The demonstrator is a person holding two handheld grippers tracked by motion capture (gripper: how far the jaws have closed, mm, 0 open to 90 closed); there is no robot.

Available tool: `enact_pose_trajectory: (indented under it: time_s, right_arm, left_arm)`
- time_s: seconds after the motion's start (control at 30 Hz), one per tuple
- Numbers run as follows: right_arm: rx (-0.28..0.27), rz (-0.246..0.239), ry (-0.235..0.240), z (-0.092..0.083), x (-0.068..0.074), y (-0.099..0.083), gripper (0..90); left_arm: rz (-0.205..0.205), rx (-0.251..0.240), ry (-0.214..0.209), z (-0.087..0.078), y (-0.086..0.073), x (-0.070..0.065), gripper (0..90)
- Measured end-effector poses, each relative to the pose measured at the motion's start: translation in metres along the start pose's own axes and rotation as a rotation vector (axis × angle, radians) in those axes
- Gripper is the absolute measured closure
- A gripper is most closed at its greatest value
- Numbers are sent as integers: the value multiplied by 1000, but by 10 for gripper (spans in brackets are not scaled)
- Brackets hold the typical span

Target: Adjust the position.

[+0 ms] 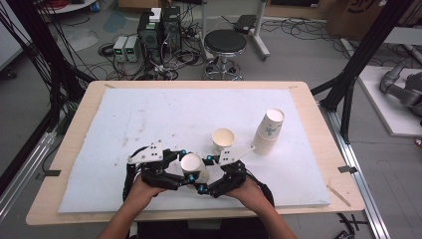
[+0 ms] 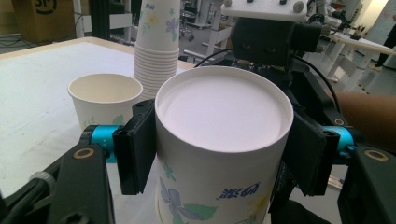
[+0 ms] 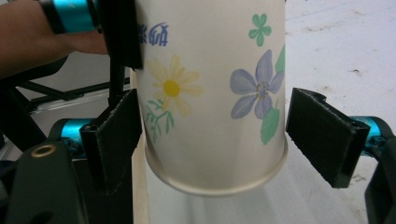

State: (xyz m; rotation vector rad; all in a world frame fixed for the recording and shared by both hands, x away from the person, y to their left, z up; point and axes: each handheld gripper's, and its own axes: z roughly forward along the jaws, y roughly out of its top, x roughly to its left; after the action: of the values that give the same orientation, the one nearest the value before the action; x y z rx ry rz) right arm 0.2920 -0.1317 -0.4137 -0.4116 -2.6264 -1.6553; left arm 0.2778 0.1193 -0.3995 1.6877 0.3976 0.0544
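A flowered paper cup (image 1: 192,164) is held upside down just above the white mat (image 1: 149,124), near the table's front edge. My left gripper (image 1: 188,168) is shut on it; in the left gripper view both pads (image 2: 135,147) press the wall just below the upturned base (image 2: 224,107). My right gripper (image 1: 203,175) comes in from the other side. In the right gripper view its jaws stand on either side of the cup (image 3: 210,93) near the rim, one pad (image 3: 114,140) close against the wall and the other pad (image 3: 324,135) a little off it.
An upright empty cup (image 1: 223,139) stands just behind the grippers, with a tall stack of cups (image 1: 268,132) to its right. The left half of the mat is bare. A stool (image 1: 225,42) and electronics stand on the floor beyond the table.
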Motion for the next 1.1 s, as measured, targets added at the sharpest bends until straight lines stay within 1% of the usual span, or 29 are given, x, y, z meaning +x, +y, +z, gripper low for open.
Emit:
enact_pose_trajectory:
  time_s: [0.07, 0.13, 0.2, 0.27, 0.3, 0.47, 0.53, 0.6, 0.63, 0.67, 0.7, 0.77, 0.83, 0.9, 0.93, 0.97, 1.03, 1.1]
  right_arm:
    - [-1, 4, 7, 1, -1, 0, 193]
    - [0, 18, 16, 1, -1, 0, 196]
    - [-13, 17, 36, 1, -2, -1, 247]
    - [-7, 34, 46, 1, -2, -1, 249]
    - [-8, 20, 41, 1, -3, -1, 252]
    - [0, 26, 41, 0, -1, -1, 283]
    - [0, 5, 28, 0, -2, -1, 290]
    - [14, 23, 27, 0, -1, -1, 296]
    - [11, 12, 21, 0, -2, -1, 302]
    - [15, 9, 20, 0, -2, -1, 307]
    - [21, 21, 27, 0, -1, -1, 313]
    - [19, 5, 21, 0, -2, -1, 324]
    - [20, 8, 26, 0, -1, -1, 332]
    - [22, -8, 23, 0, -1, -1, 336]
    - [26, 2, 30, 0, -1, -1, 338]
    - [22, -8, 24, 0, -1, -1, 338]
    - [24, 4, 31, -1, -1, -1, 341]
    - [19, -4, 28, -1, -1, -1, 343]
  left_arm:
    - [0, -5, -4, 1, 0, 0, 331]
    - [0, -7, -8, 1, -1, -1, 333]
    - [-3, -10, -11, 1, -1, 0, 337]
    - [-2, -9, -9, 2, -2, 0, 337]
    - [-2, -9, -10, 2, -2, 0, 338]
    - [13, -11, 0, 1, -2, -1, 338]
    - [18, -6, 9, 2, -2, -2, 336]
    - [31, -1, 21, 2, -3, -2, 329]
    - [35, 0, 27, 2, -3, -2, 319]
    - [34, 1, 31, 2, -3, -2, 310]
    - [33, 2, 36, 2, -3, -2, 301]
    - [33, 1, 45, 1, -3, -2, 282]
    - [34, 0, 48, 0, -2, -2, 274]
    - [34, -3, 51, -1, -2, -2, 269]
    - [34, -4, 53, -2, -2, -2, 267]
    - [36, -5, 52, -2, -1, -2, 263]
    - [35, -8, 60, -4, -1, -1, 244]
    - [28, -12, 60, -6, -1, -1, 240]
